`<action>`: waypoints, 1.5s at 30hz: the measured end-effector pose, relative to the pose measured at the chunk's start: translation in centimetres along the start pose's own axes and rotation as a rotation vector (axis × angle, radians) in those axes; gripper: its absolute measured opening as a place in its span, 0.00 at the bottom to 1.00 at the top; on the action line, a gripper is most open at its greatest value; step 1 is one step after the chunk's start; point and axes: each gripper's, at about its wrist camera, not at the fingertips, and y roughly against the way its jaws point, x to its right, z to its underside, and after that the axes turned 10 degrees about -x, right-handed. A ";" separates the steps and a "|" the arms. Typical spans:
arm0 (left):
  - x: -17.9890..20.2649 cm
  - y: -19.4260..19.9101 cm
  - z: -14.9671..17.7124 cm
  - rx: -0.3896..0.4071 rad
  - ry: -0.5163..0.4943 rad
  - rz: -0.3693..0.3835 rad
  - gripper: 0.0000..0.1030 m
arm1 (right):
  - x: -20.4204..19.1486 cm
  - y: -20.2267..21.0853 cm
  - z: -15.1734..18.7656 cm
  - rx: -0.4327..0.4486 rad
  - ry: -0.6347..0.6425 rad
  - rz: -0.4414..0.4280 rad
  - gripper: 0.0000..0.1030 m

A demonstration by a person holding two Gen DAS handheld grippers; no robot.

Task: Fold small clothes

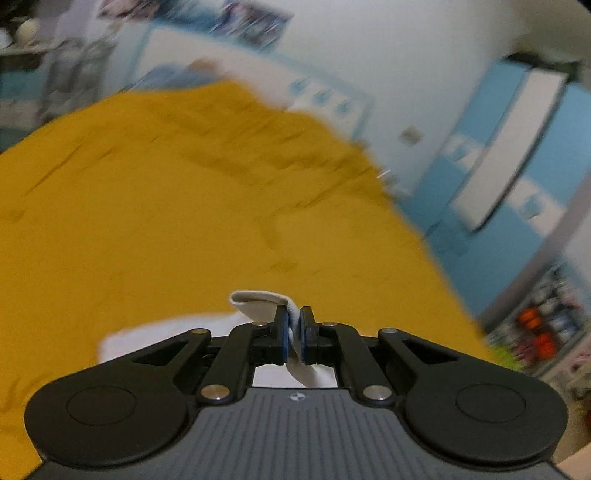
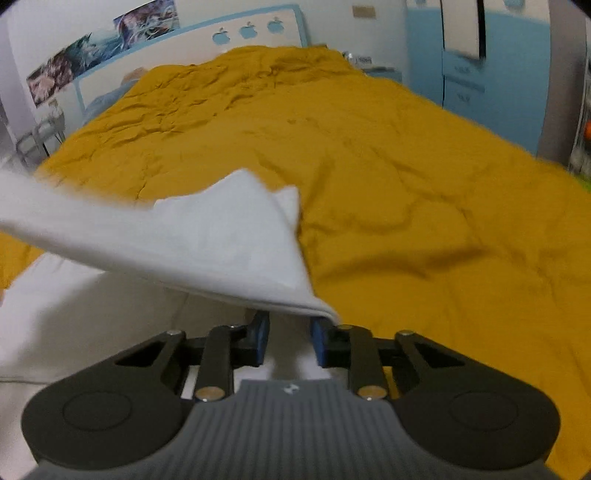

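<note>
The left gripper [image 1: 293,334] has its blue pads [image 1: 282,332] closed tight on a hem of the white garment [image 1: 258,304], which loops up between them over the near end of the yellow bedspread [image 1: 184,192]; more white cloth lies on the bedspread just below the fingers. The garment [image 2: 207,236] stretches from the left edge of the right wrist view, lifted off the bedspread [image 2: 406,166], to a corner lying over the tips of the right gripper [image 2: 289,341]. That gripper's jaws stand partly apart, with white cloth between them; whether the pads [image 2: 261,341] press it I cannot tell. A white and blue headboard [image 2: 258,26] stands at the bedspread's far end.
</note>
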 end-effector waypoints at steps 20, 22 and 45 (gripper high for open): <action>-10.2 -8.5 8.4 -0.193 0.115 -0.221 0.13 | 0.6 5.2 2.1 -0.093 0.091 -0.109 0.25; -10.4 -7.8 8.4 -0.177 0.127 -0.211 0.16 | 0.3 5.6 1.6 -0.062 0.095 -0.103 0.25; -7.3 -8.1 10.4 -0.215 -0.048 -0.366 0.25 | -1.7 -1.6 0.8 -0.176 0.143 0.004 0.06</action>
